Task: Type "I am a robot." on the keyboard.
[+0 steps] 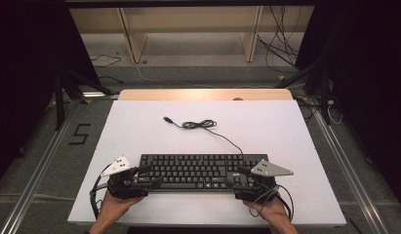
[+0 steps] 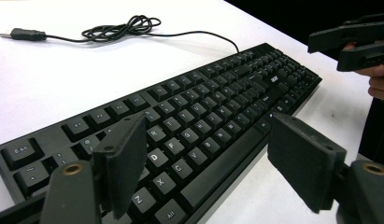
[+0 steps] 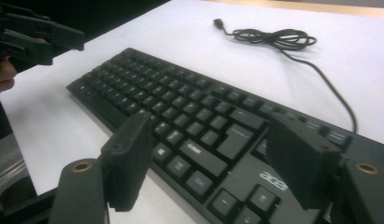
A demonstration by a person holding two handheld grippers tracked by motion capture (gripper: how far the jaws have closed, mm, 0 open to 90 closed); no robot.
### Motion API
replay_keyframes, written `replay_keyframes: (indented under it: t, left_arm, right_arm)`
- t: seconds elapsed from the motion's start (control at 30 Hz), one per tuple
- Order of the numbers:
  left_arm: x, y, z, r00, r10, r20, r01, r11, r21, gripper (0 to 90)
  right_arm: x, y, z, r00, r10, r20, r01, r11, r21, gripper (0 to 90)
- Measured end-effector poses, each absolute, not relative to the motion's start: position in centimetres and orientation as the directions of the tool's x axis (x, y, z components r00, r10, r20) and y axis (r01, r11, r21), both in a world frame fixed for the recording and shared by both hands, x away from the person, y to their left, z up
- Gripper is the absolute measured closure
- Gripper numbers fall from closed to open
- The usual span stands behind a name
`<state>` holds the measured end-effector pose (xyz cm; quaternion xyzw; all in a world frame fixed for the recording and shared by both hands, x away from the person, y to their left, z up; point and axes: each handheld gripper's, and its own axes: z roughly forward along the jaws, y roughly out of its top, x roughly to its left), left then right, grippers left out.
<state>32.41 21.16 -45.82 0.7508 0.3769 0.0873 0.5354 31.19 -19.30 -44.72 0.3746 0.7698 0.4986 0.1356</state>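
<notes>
Keyboard (image 1: pixel 203 171) sits parallel to the desk's (image 1: pixel 139 131) near edge, centred. Left gripper (image 1: pixel 145 176) at its left end, right gripper (image 1: pixel 239 178) at its right end, both sets of fingers (image 2: pixel 122 163) wide open, straddling the front edge, nothing clamped. Likely a two-handed lift: close both together, bite the frame, not keys, keep it level. Mind the USB cable (image 1: pixel 200 125) lying loose toward the far edge. White desk top, wood strip behind, grey floor, dark curtains.

Keyboard (image 2: pixel 194 126) near-left corner cut by bottom edge in left gripper view; most key legends too small to read; right gripper (image 1: pixel 247 183) covers its right end in high view
</notes>
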Motion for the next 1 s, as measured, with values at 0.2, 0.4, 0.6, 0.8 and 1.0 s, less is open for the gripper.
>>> replay_keyframes:
  t: [0.2, 0.4, 0.6, 0.8, 1.0]
  left_arm:
    - [32.6, 21.3, -45.9, 0.689, 0.671, -0.274, 0.481, -0.142, 0.865, 28.0]
    - [32.8, 21.5, -46.0, 0.677, 0.681, -0.279, 0.492, -0.137, 0.860, 28.0]
    - [32.9, 21.7, -46.1, 0.660, 0.697, -0.278, 0.506, -0.140, 0.851, 29.6]
    - [33.0, 22.0, -46.2, 0.645, 0.709, -0.284, 0.520, -0.135, 0.844, 32.3]
    - [33.1, 22.1, -46.3, 0.638, 0.716, -0.283, 0.530, -0.142, 0.836, 34.5]
  right_arm:
    - [31.8, -18.0, -44.8, -0.697, 0.693, 0.181, 0.451, 0.229, 0.862, 34.2]
    - [32.6, -16.6, -44.9, -0.709, 0.681, 0.186, 0.457, 0.242, 0.856, 33.9]
    - [33.6, -15.0, -44.8, -0.724, 0.665, 0.182, 0.451, 0.258, 0.854, 34.3]
    - [34.2, -13.7, -44.7, -0.739, 0.648, 0.183, 0.447, 0.270, 0.853, 35.9]
    - [34.7, -13.2, -44.7, -0.742, 0.643, 0.188, 0.450, 0.271, 0.851, 38.8]
